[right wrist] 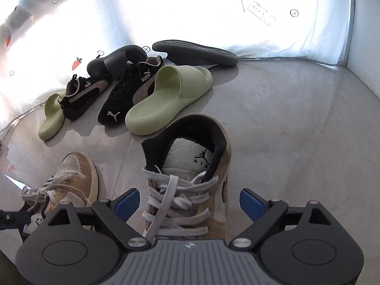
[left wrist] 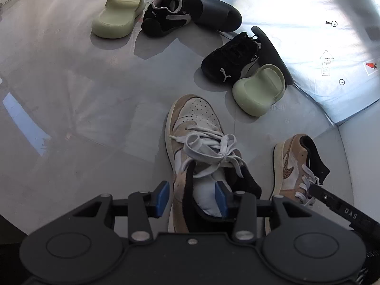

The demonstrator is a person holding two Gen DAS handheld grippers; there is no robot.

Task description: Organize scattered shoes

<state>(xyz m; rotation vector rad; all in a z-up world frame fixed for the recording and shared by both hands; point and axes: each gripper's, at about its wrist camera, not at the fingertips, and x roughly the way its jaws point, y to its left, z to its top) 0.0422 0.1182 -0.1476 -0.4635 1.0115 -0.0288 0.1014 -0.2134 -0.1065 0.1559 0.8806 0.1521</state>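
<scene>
A tan and white high-top sneaker (left wrist: pixel 194 123) stands on the grey floor, toe pointing away. My left gripper (left wrist: pixel 192 197) is shut on its collar, one blue pad outside the left wall and the other inside the opening. Its mate (right wrist: pixel 190 166) stands to the right, heel away, and also appears as the second sneaker (left wrist: pixel 289 166) in the left wrist view. My right gripper (right wrist: pixel 190 201) straddles the mate's laced front. Its jaws are open and still widening, with a gap between each pad and the shoe. The first sneaker (right wrist: pixel 76 173) lies at the lower left there.
Farther back lie two pale green slides (right wrist: pixel 166 95) (right wrist: pixel 52 116), two black Puma shoes (right wrist: pixel 125 95) (right wrist: pixel 80 95) and two dark grey slides (right wrist: pixel 114 59) (right wrist: pixel 194 51), one tipped on edge. A white sheet (right wrist: pixel 213 11) rises behind them. Bare grey floor (left wrist: pixel 71 95) stretches to the left.
</scene>
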